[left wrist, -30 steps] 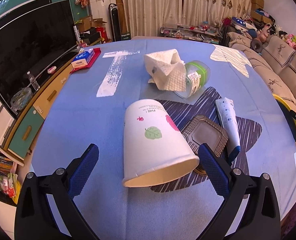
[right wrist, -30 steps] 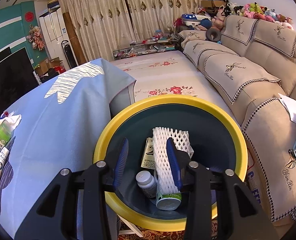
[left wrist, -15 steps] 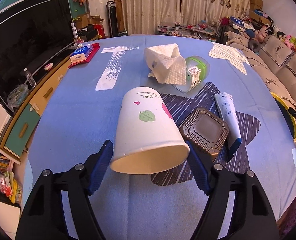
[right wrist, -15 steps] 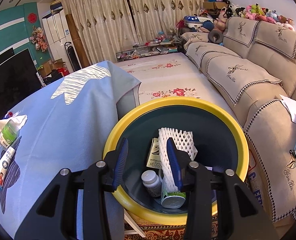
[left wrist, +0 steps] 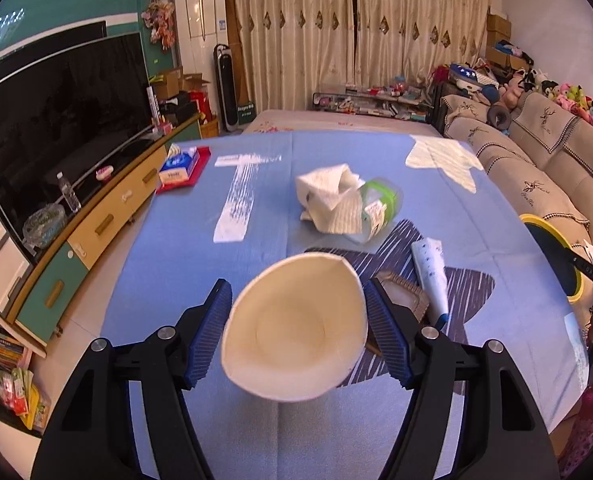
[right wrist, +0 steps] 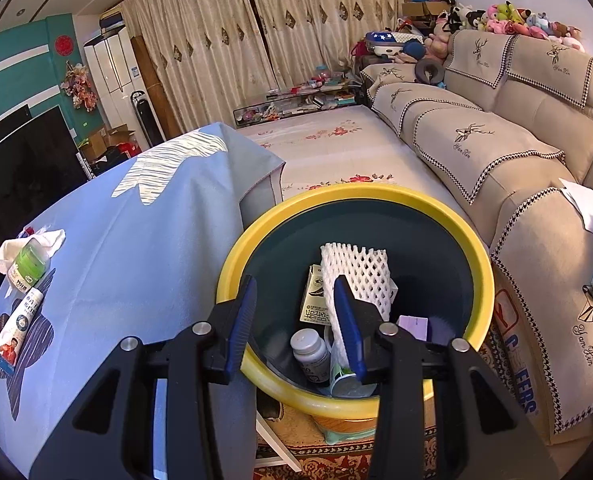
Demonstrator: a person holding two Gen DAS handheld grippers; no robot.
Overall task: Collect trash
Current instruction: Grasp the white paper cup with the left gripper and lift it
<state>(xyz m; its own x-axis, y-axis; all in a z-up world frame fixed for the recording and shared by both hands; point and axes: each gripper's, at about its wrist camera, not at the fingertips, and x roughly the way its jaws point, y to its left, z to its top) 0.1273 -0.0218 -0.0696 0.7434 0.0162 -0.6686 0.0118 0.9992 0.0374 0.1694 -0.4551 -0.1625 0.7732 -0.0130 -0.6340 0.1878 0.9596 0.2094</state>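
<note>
My left gripper (left wrist: 296, 286) is closing on a white paper cup (left wrist: 296, 332); both pads press its sides, the rim is squashed out of round, and the cup hangs above the blue tablecloth (left wrist: 176, 248) with its mouth toward the camera. Behind it lie a brown square lid (left wrist: 406, 296), a white tube (left wrist: 428, 272), a crumpled paper towel (left wrist: 328, 196) and a green-lidded jar (left wrist: 380, 204). My right gripper (right wrist: 294, 282) stands open with nothing between its fingers, over the yellow-rimmed bin (right wrist: 376, 193), which holds a foam net (right wrist: 360, 276), a carton (right wrist: 314, 304) and a white bottle (right wrist: 308, 348).
A tissue pack on a red tray (left wrist: 180, 168) sits at the table's far left. A TV (left wrist: 56, 112) and a low cabinet (left wrist: 96, 220) run along the left. The sofa (right wrist: 496, 140) stands right of the bin. The bin's rim (left wrist: 536, 220) shows at the table's right edge.
The left jaws closed onto the cup, then lifted and tipped it so its mouth faces the camera. The right gripper stayed over the bin.
</note>
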